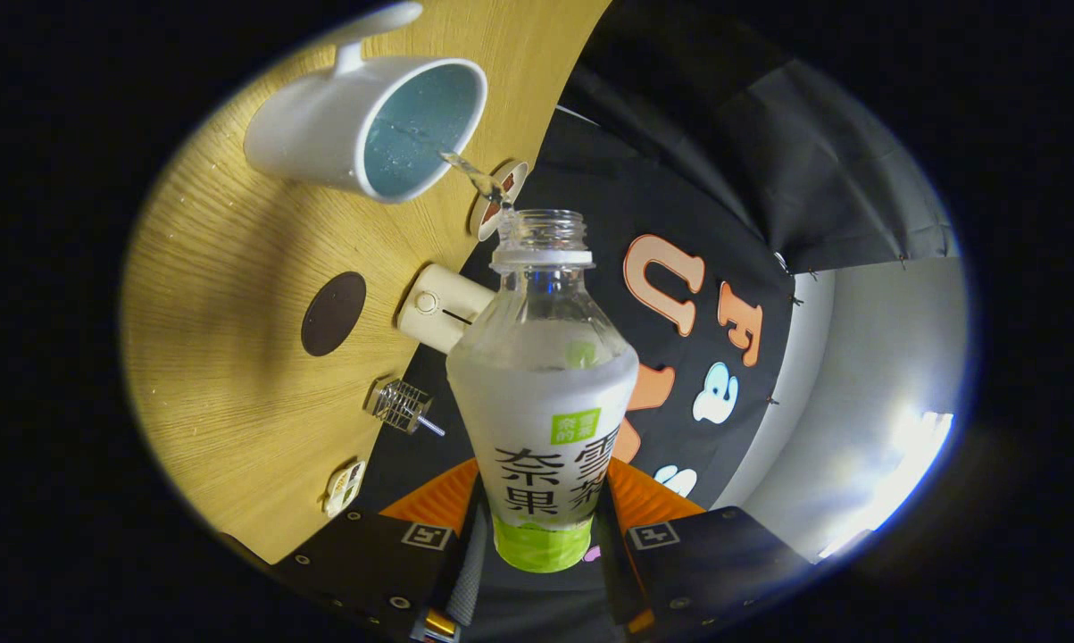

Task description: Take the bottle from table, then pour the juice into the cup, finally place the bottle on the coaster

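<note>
My gripper (541, 527) is shut on an uncapped clear plastic bottle (541, 384) with a white and green label, both fingers pressing its lower body. The view is rolled sideways, so the bottle is tipped over the wooden table (224, 375). A thin stream of liquid (470, 170) runs from the bottle's mouth into a white mug (367, 125) with a pale blue inside, just beyond the neck. A dark round coaster (333, 313) lies flat on the table, apart from the mug and beside the bottle's shoulder.
Along the table's edge stand a small white round device (438, 308), a wire-and-metal item (401, 406), a small round disc-like thing (498, 201) behind the stream and a small white object (345, 487). Black cloth and a grey wall lie beyond.
</note>
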The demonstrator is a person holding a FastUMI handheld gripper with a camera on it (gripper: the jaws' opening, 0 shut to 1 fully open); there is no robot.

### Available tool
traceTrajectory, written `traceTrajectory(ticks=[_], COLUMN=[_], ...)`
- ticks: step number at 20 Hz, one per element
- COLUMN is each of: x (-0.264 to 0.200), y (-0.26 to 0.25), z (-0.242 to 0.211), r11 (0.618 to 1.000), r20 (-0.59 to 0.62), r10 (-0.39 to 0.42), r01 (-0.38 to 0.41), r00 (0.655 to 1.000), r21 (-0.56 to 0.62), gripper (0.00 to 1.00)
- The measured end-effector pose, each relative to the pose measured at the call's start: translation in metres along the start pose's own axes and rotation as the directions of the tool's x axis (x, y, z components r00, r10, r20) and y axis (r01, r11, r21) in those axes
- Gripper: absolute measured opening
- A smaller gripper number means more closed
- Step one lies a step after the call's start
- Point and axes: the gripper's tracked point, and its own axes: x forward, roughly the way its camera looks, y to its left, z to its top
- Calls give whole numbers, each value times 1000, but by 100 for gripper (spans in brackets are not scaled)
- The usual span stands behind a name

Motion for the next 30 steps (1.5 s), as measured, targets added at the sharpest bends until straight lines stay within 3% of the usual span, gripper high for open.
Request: traceTrajectory(ticks=[30], x=[20], y=[-22], z=[33], r11=[966], r20=[159], r10=[-26], r01=[66], r00=[987], r21=[-250], gripper=[57])
